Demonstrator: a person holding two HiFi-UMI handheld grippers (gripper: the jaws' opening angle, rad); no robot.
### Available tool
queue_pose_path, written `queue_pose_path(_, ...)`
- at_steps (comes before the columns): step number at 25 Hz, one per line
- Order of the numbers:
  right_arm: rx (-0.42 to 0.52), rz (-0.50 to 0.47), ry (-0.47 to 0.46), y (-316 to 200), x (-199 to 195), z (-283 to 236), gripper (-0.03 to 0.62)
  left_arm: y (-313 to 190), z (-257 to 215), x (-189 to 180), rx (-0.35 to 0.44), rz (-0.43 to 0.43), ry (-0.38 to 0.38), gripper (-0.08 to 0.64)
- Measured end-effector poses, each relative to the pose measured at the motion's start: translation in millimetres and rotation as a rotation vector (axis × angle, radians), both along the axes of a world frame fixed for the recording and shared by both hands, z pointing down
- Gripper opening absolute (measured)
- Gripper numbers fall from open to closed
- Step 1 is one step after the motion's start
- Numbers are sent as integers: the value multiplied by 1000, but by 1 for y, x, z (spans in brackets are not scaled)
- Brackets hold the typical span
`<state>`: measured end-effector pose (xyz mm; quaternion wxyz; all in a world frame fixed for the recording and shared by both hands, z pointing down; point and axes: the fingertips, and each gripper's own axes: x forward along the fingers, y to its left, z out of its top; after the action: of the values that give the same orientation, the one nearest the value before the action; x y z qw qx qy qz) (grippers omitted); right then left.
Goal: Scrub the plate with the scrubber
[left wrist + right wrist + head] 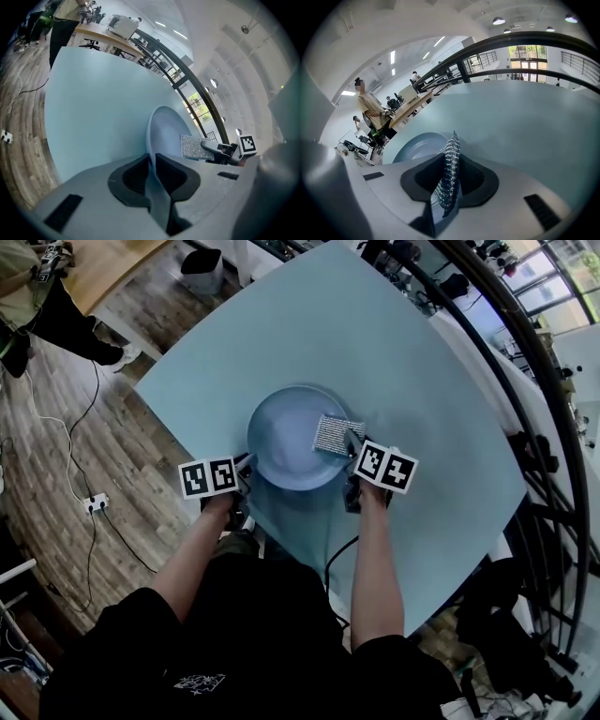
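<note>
A round blue plate (286,439) lies in the middle of the light blue table (422,399). My left gripper (247,463) is shut on the plate's near-left rim; in the left gripper view the rim (151,154) runs edge-on between the jaws. A silvery mesh scrubber (335,434) rests over the plate's right side, and my right gripper (352,441) is shut on it. In the right gripper view the scrubber (449,171) stands pinched between the jaws with the plate (415,146) behind it. The left gripper view also shows the scrubber (191,146) and the right gripper (219,152).
The table's edges fall away to wooden floor on the left, with a cable and power strip (95,504). A black bin (202,270) stands beyond the far corner. A dark railing (539,418) curves along the right. A person (33,296) stands far left.
</note>
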<state>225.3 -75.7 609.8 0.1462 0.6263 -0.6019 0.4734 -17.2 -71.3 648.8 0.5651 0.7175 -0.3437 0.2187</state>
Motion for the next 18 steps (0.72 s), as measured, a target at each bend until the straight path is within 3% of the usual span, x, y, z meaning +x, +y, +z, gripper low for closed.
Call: queue_pose_path(18,-43,-49,3,42,-7,-5,86,-4,-2,4,12,28,2,52)
